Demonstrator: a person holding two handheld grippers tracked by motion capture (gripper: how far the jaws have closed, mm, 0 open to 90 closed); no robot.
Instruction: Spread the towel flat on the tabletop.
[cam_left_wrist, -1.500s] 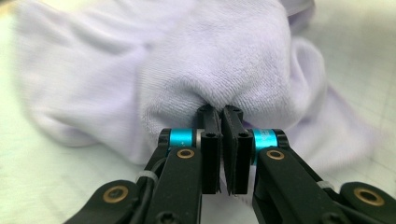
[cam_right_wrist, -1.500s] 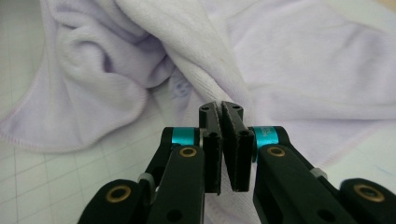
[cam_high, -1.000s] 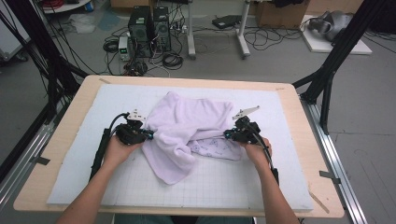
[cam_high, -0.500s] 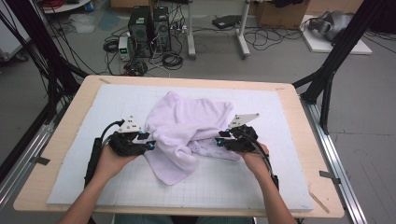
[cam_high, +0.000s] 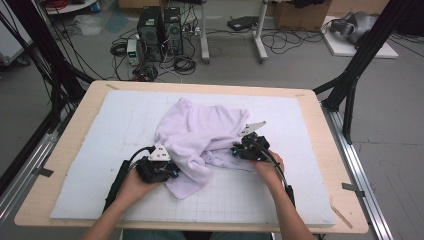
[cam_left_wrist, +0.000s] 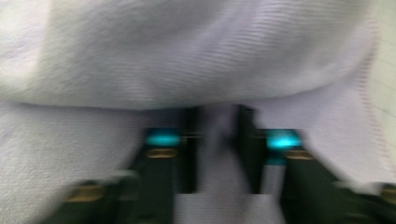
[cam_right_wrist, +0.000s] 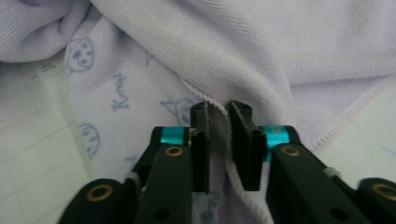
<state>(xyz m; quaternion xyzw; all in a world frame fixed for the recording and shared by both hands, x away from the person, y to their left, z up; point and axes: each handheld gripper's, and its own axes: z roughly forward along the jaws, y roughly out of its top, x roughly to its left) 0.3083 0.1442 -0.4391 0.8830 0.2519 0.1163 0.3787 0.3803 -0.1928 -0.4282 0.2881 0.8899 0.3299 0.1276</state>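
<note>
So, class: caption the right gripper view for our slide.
Right gripper pinches the hemmed edge of a lilac towel.

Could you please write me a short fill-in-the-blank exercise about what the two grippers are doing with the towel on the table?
1. The crumpled towel is pale ____ in colour.
2. The right gripper has its jaws closed on the towel's stitched ____.
3. In the high view, the left gripper meets the towel on the towel's ____ side.
4. The towel lies on a white mat printed with a fine ____.

Missing words: lilac; edge; left; grid
</note>
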